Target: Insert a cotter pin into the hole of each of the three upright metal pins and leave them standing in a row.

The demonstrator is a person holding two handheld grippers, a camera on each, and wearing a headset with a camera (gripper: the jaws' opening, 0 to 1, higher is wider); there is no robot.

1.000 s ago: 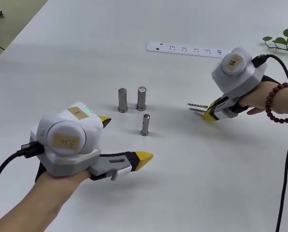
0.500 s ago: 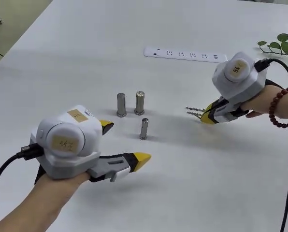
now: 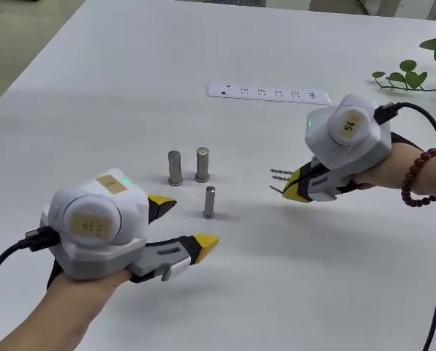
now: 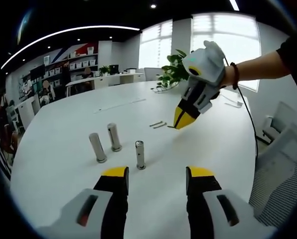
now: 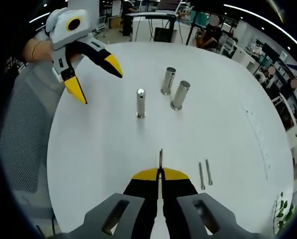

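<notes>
Three upright metal pins stand mid-table: two side by side (image 3: pixel 175 167) (image 3: pixel 202 164) and one nearer me (image 3: pixel 209 202). In the right gripper view the near pin (image 5: pixel 140 103) stands ahead, with the other two (image 5: pixel 168 80) (image 5: pixel 179 94) beyond it. My right gripper (image 3: pixel 292 193) (image 5: pixel 160 174) is shut on a thin cotter pin (image 5: pixel 160 158) that points toward the pins. Two loose cotter pins (image 3: pixel 280 174) (image 5: pixel 205 174) lie on the table beside it. My left gripper (image 3: pixel 185 221) (image 4: pixel 157 174) hovers open and holds nothing, just short of the near pin (image 4: pixel 140 154).
A white power strip (image 3: pixel 269 92) lies at the back of the white table (image 3: pixel 313 278). A green plant (image 3: pixel 412 73) reaches in at the far right. Black cables trail from both grippers.
The head camera has shifted. My right gripper, still shut on the cotter pin, has edged left toward the metal pins. The left gripper has stayed open in about the same place.
</notes>
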